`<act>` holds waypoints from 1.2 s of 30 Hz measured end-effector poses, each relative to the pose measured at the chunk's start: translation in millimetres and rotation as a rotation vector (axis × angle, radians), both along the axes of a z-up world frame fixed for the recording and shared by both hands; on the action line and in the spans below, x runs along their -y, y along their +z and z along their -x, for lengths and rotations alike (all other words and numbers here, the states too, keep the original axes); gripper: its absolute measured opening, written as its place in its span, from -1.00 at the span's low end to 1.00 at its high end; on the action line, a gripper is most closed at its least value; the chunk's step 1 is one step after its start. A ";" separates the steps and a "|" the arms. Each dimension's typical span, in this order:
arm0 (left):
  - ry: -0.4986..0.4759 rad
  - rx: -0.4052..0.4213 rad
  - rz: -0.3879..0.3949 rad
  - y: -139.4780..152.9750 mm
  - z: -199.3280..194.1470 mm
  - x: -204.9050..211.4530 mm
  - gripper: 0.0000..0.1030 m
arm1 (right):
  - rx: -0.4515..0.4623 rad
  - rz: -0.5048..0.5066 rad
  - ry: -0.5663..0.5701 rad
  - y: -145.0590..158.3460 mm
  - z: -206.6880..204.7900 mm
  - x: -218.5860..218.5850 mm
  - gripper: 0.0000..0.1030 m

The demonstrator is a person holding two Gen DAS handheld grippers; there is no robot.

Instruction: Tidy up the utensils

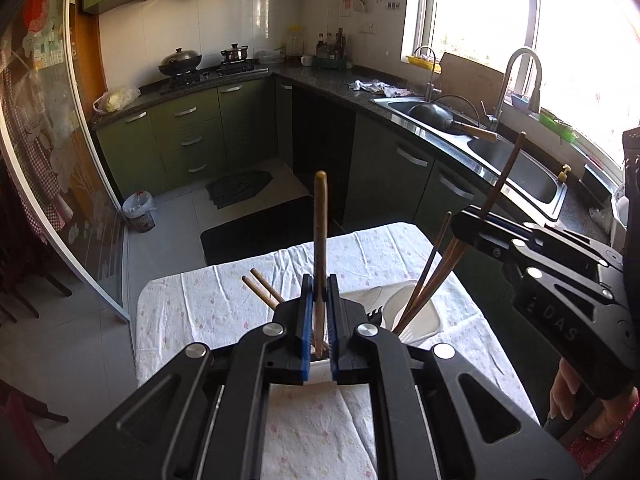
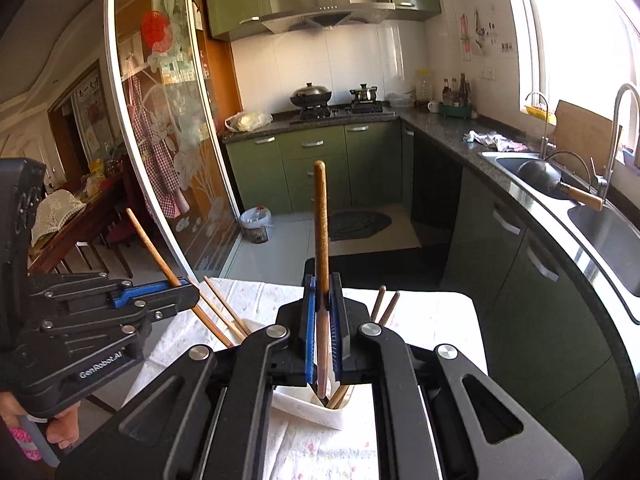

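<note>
My left gripper [image 1: 320, 280] is shut on a light wooden chopstick [image 1: 320, 232] that stands upright, its lower end over a white utensil holder [image 1: 420, 316] on the cloth-covered table [image 1: 208, 300]. To its right, my right gripper [image 1: 466, 220] is shut on a darker chopstick [image 1: 506, 172] that slants down into the holder beside other chopsticks and a black fork [image 1: 374, 314]. In the right wrist view my right gripper [image 2: 323, 280] grips its chopstick [image 2: 321, 216] above the white holder [image 2: 304, 410], with my left gripper [image 2: 192, 290] at the left.
Two loose chopstick ends [image 1: 260, 286] stick up left of my left gripper. A counter with a sink [image 1: 520, 176] and a wok runs along the right. A stove [image 1: 208, 72] is at the back, a bin [image 1: 138, 210] on the floor, a glass sliding door [image 2: 160, 120] at the left.
</note>
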State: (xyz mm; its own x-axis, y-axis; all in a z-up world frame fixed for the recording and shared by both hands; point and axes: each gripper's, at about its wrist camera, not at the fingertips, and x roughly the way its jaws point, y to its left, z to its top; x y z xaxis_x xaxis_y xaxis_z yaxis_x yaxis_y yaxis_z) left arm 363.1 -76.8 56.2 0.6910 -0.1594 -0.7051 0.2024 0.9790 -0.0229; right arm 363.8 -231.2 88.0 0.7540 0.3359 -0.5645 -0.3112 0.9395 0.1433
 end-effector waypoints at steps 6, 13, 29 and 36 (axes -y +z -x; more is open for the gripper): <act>-0.021 -0.052 -0.015 -27.3 -1.8 3.6 -0.87 | -0.056 0.026 0.012 -42.6 -13.8 -6.1 -0.85; -0.016 -0.014 0.008 -30.6 15.5 -0.1 -0.53 | -0.007 0.001 0.011 -37.7 10.7 0.6 -0.61; 0.029 0.174 0.055 -71.6 184.2 -24.6 0.14 | 0.042 -0.073 0.005 -69.3 191.2 40.0 0.30; 0.100 0.260 0.056 -90.6 258.8 -39.0 0.62 | 0.033 -0.102 -0.021 -110.1 270.4 63.2 0.73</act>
State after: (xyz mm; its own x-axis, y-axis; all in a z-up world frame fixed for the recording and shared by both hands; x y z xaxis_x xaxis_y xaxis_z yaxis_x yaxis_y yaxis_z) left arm 104.3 -37.8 -34.4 0.8616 -0.1148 -0.4944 0.1107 0.9931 -0.0377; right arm 93.4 -294.3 -22.1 0.7790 0.3739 -0.5033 -0.2975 0.9270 0.2282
